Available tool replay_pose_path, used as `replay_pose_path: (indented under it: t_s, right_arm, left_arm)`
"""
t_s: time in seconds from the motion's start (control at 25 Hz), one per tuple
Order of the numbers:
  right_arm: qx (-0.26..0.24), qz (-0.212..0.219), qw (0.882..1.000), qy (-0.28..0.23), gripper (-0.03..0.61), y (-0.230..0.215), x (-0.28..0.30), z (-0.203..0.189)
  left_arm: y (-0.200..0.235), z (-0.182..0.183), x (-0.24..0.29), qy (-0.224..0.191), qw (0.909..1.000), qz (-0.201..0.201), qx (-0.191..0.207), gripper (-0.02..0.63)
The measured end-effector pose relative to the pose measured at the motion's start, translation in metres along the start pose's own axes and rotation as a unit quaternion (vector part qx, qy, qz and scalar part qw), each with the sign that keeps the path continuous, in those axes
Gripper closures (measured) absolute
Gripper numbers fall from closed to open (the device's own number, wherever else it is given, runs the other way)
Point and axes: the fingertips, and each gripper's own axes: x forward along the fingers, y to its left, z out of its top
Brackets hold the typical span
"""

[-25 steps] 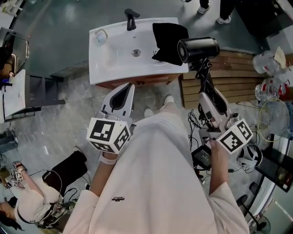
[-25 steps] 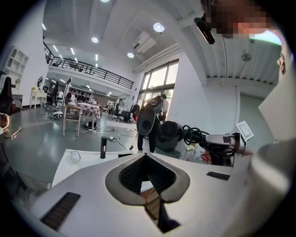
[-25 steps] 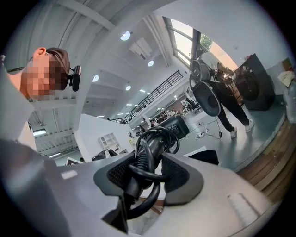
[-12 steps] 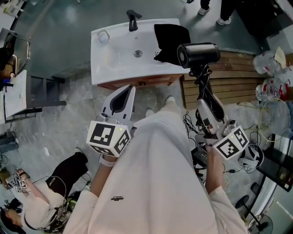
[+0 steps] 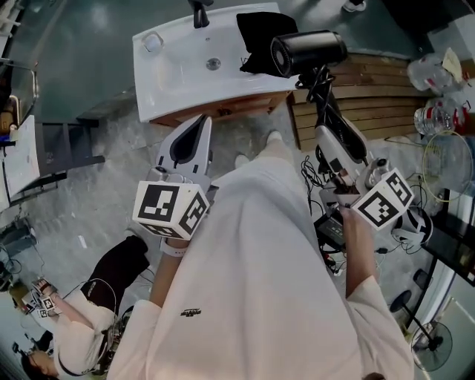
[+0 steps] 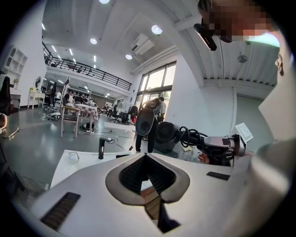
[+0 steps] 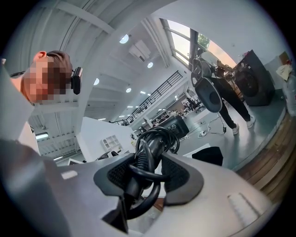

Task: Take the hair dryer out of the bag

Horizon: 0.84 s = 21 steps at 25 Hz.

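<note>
The black hair dryer point(image 5: 308, 52) hangs in the air just right of the black bag point(image 5: 260, 30), which lies on the white sink counter point(image 5: 178, 74). My right gripper point(image 5: 326, 122) is shut on the dryer's handle, which has the black cord coiled round it. In the right gripper view the handle and cord point(image 7: 148, 157) fill the gap between the jaws, with the dryer's barrel point(image 7: 178, 125) beyond and the bag point(image 7: 208, 155) behind. My left gripper point(image 5: 202, 122) is shut and empty, held in front of the counter. The left gripper view shows the dryer point(image 6: 169, 136) to the right.
A black faucet point(image 5: 199, 11) stands at the counter's back edge. Wooden slats point(image 5: 378, 111) lie to the right of the counter. Cables and clear plastic containers point(image 5: 438, 126) crowd the floor at far right. A person point(image 5: 67, 349) sits at lower left.
The head view has shifted a little, so the counter and dryer sit higher in the picture. Both grippers stay about where they were, and the right one keeps its hold on the dryer.
</note>
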Motion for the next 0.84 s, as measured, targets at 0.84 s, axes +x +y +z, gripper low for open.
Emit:
replay_pose_path:
  t_s: [0.84]
  right_arm:
    - [-0.005, -0.003, 1.000, 0.004, 0.382, 0.005, -0.007, -0.014]
  left_arm:
    - [-0.010, -0.020, 0.008, 0.017, 0.9996, -0.023, -0.004, 0.606]
